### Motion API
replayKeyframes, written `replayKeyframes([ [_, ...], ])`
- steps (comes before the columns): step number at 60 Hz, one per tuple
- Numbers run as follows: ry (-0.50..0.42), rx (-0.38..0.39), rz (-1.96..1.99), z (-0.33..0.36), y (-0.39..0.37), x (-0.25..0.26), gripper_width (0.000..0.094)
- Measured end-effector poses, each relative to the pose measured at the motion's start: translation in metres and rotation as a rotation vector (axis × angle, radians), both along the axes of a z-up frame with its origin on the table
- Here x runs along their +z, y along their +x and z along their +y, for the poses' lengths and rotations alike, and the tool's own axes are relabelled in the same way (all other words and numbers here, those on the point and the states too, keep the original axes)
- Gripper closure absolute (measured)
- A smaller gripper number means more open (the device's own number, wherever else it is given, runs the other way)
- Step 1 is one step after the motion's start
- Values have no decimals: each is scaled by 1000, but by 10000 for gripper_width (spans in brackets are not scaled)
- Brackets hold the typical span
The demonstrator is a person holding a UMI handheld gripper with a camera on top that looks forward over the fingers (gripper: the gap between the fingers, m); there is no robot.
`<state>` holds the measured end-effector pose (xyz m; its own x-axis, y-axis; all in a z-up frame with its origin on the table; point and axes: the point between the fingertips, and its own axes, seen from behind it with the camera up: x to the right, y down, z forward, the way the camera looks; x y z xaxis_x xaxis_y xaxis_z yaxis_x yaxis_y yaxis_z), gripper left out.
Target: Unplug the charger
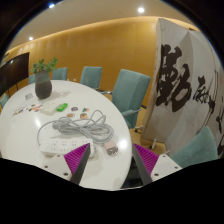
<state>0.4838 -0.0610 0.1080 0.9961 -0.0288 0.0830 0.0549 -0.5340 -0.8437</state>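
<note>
A coil of grey-white cable lies on the round white table. At its near left end is a white block that looks like a power strip. A small dark plug-like piece sits at the near end of the cable, just ahead of my fingers. My gripper is open and empty above the table's near edge. Its magenta pads stand wide apart and touch nothing.
A potted plant stands at the table's far side, with small green and pink items near it. Teal chairs surround the table. A white banner with black characters stands to the right.
</note>
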Motion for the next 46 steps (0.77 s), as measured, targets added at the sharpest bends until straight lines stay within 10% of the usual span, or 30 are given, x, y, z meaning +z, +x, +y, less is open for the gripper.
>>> replayKeyframes([
  [46,106,-40,-106,-258,-101,145,66],
])
